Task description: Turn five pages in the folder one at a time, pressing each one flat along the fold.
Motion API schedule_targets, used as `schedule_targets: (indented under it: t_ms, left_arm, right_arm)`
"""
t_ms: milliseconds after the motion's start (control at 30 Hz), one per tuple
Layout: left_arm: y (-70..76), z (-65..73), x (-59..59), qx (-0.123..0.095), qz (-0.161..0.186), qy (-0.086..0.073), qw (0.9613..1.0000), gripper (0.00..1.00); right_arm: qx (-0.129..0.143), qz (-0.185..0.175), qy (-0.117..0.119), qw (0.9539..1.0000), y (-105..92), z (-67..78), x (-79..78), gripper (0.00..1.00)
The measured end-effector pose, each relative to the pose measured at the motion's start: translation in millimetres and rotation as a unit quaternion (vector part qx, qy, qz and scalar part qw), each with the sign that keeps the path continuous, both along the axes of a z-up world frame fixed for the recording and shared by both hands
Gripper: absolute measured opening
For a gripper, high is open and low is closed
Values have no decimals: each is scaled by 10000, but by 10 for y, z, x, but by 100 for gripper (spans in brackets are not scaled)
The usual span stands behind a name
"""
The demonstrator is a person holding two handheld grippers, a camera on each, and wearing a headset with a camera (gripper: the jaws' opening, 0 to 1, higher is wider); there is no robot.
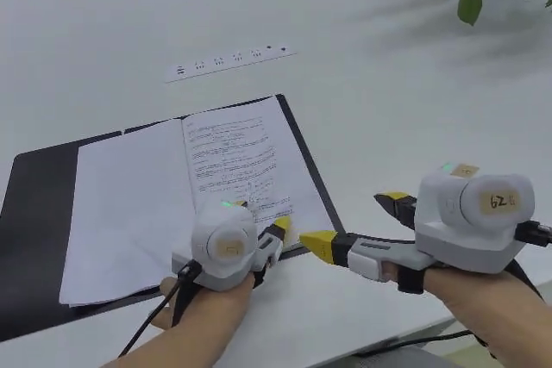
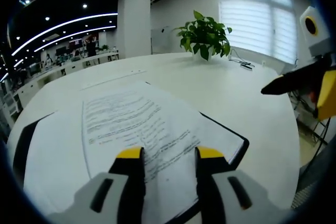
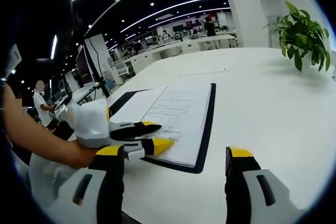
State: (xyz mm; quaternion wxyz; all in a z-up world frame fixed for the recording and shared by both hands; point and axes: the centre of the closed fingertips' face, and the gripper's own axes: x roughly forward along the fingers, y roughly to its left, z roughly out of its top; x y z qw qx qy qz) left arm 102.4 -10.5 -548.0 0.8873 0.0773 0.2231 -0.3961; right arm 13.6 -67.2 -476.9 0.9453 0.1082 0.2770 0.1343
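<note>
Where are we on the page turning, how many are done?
The folder lies open, blank page left, printed page right; how many were turned cannot be told. The left claw is open over the printed page's bottom edge, gripping nothing; the right claw hangs open beside the folder. Next turn and pressing remain.

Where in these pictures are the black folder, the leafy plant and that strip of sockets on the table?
Black folder (image 1: 34, 213), head view, on the bare left cover.
Leafy plant (image 2: 203, 35), left gripper view, on its leaves.
Strip of sockets (image 1: 231, 60), head view, on the strip's middle.
</note>
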Motion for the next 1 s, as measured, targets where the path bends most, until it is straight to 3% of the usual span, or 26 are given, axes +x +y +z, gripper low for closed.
schedule_targets:
  t_ms: [433,467,567,633,700,767,800,867,933,1000]
  left_arm:
    - [20,-5,49,7,236,41,9997,26]
    - [51,-14,79,-8,381,126,9992,21]
    - [102,-16,161,71,422,164,9989,10]
    - [92,-24,146,195,303,86,9993,10]
    - [99,-26,153,7,441,282,9986,8]
    - [93,-25,147,13,413,268,9988,6]
    - [97,-28,150,-42,462,318,9984,6]
    - [98,-27,139,-56,456,314,9985,6]
    - [97,-26,137,-64,443,311,9985,6]
    - [96,-24,133,-59,426,299,9986,6]
  right_arm:
    - [44,42,46,10000,36,-42,12,77]
    - [65,53,58,9999,49,-48,13,77]
    - [101,58,80,9999,72,-56,19,77]
    - [106,62,66,9999,81,-56,28,76]
    - [136,57,93,9998,90,-73,38,76]
    - [187,40,101,9998,102,-69,48,75]
    - [268,5,91,9996,112,-57,58,73]
    - [727,-123,85,9972,171,-3,91,67]
    - [1214,-359,220,9917,204,5,116,58]
    - [1782,-508,388,9819,276,11,138,49]
